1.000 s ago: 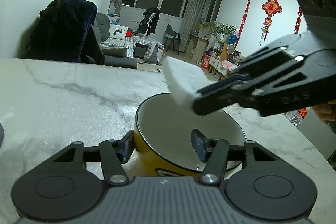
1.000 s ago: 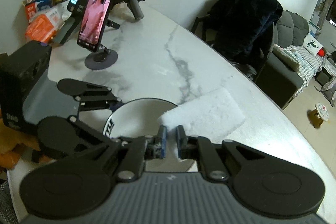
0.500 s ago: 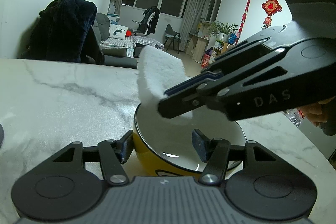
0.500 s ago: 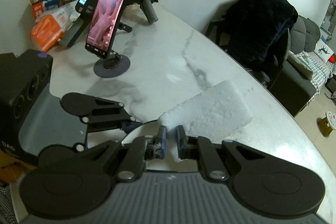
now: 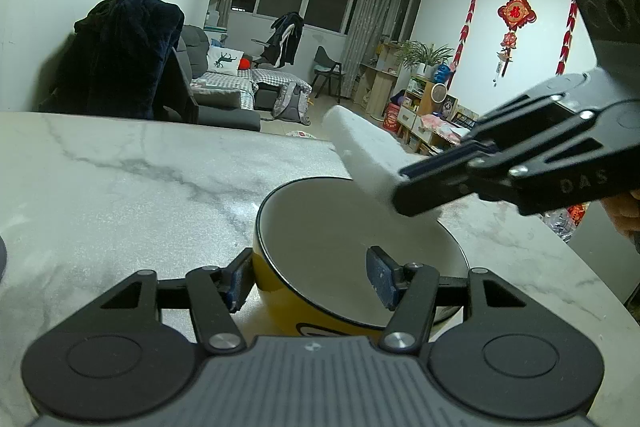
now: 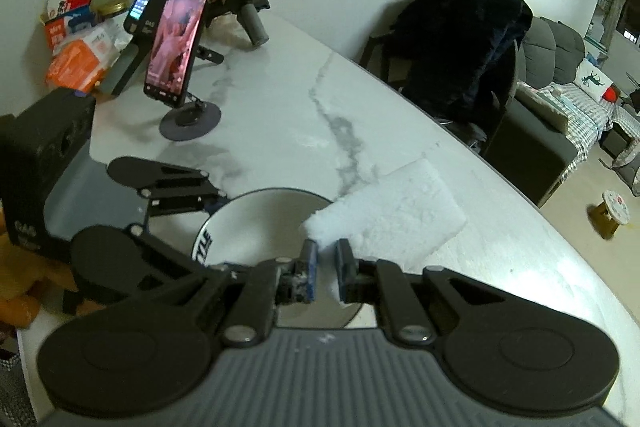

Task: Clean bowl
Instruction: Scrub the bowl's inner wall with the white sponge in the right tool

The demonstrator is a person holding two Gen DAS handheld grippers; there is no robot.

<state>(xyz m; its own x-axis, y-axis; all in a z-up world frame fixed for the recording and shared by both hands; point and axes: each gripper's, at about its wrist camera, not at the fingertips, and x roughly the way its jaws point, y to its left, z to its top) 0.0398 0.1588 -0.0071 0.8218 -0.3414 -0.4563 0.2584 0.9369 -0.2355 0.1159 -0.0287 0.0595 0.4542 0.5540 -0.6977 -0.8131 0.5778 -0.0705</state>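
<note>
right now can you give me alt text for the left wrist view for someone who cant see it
The left tongs straddle the rim of a yellow bowl with a white inside, one pad outside and one inside, on a marble table. The right tongs reach in from the right, clamping a white sponge above the bowl's far edge. A living room lies behind.

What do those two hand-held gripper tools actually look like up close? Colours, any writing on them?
Each hand-held gripper is matte black plastic: a ribbed grey body, two round discs, and jointed link arms with silver rivets. The left hand-held gripper and the right hand-held gripper end in dark blue rubbery pads. From the side, the right one carries faint raised "DAS" lettering and a boxy black block with round holes. No cables or sleeves show.
</note>
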